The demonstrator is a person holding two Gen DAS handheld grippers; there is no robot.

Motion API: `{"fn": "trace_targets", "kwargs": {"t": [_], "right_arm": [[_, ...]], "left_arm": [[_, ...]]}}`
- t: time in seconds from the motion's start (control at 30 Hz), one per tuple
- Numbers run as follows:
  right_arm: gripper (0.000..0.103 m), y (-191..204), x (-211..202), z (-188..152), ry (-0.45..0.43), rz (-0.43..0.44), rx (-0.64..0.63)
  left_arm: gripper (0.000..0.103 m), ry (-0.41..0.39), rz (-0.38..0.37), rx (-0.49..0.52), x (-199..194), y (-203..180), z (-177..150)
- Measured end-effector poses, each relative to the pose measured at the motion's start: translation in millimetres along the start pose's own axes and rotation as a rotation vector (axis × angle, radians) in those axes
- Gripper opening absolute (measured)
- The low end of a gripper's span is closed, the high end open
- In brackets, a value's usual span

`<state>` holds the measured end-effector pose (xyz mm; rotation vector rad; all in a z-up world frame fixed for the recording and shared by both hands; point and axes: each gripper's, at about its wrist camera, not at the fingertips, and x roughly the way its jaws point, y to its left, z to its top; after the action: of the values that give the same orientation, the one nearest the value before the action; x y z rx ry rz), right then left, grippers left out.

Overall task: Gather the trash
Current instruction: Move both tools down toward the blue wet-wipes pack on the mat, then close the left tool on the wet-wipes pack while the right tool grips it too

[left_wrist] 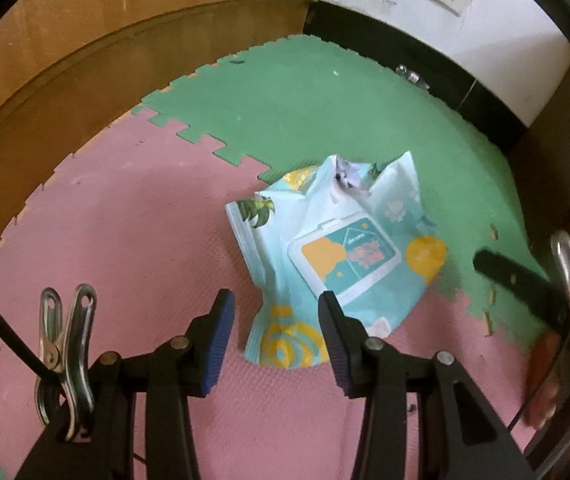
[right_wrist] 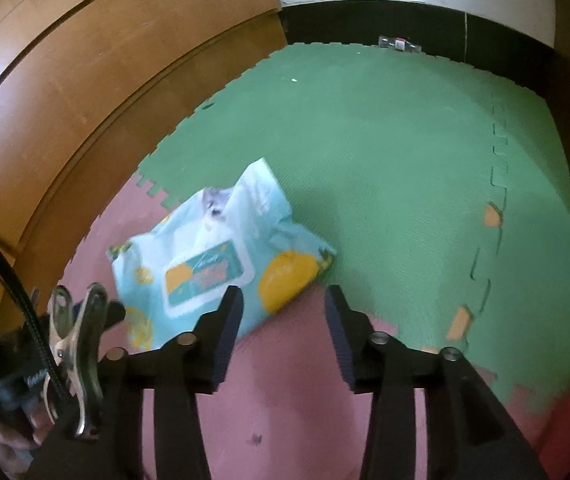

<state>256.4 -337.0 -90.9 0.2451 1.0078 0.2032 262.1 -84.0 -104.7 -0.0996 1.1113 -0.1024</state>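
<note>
A crumpled light-blue wet-wipes pack (left_wrist: 325,252) with yellow spots and a white flip lid lies on the floor mat, across the seam between pink and green tiles. My left gripper (left_wrist: 277,304) hovers over the pack's near end with its jaws apart, and the pads do not press on it. In the right wrist view the same pack (right_wrist: 213,264) sits to the left of centre. My right gripper (right_wrist: 283,298) is open just off the pack's yellow corner, which shows beside the left finger (right_wrist: 229,320). One right-gripper finger (left_wrist: 505,276) also shows at the edge of the left wrist view.
A clear plastic bottle (right_wrist: 399,44) lies at the far edge of the green mat (right_wrist: 385,152) against the black skirting. A wooden cabinet front (right_wrist: 65,100) curves along the left. Pink mat (left_wrist: 125,220) lies under both grippers. A few mat teeth are missing on the right.
</note>
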Motion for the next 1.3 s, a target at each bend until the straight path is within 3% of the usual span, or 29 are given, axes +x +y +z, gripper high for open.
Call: {"fn": "trace_targets", "kwargs": {"t": [0.13, 0.4, 0.47, 0.53, 0.6, 0.73, 1.0, 1.07, 1.17, 1.3], "right_arm": [[0.054, -9, 25, 15, 0.006, 0.017, 0.015], [0.054, -11, 72, 24, 0.065, 0.050, 0.040], [0.050, -9, 69, 17, 0.047, 0.053, 0.032], [0.034, -9, 66, 13, 0.053, 0.037, 0.030], [0.031, -10, 63, 7, 0.071, 0.026, 0.035], [0.031, -9, 50, -8, 0.094, 0.034, 0.035], [0.031, 23, 23, -47, 0.133, -0.035, -0.134], [0.032, 27, 16, -45, 0.087, -0.074, -0.132], [0.042, 31, 18, -39, 0.045, -0.095, -0.095], [0.044, 33, 39, -39, 0.083, -0.051, -0.040]], "left_arm": [[0.045, 0.009, 0.003, -0.017, 12, 4, 1], [0.046, 0.084, -0.094, -0.099, 33, 11, -4], [0.046, 0.081, -0.076, -0.094, 33, 11, -5], [0.047, 0.076, -0.069, -0.101, 31, 12, -5], [0.047, 0.084, -0.077, -0.117, 30, 15, -6], [0.047, 0.113, -0.088, -0.114, 30, 18, -9], [0.047, 0.112, -0.067, -0.071, 28, 16, -14], [0.047, 0.109, -0.064, -0.064, 28, 15, -15], [0.047, 0.110, -0.068, -0.064, 30, 16, -16], [0.048, 0.107, -0.079, -0.071, 34, 19, -18]]}}
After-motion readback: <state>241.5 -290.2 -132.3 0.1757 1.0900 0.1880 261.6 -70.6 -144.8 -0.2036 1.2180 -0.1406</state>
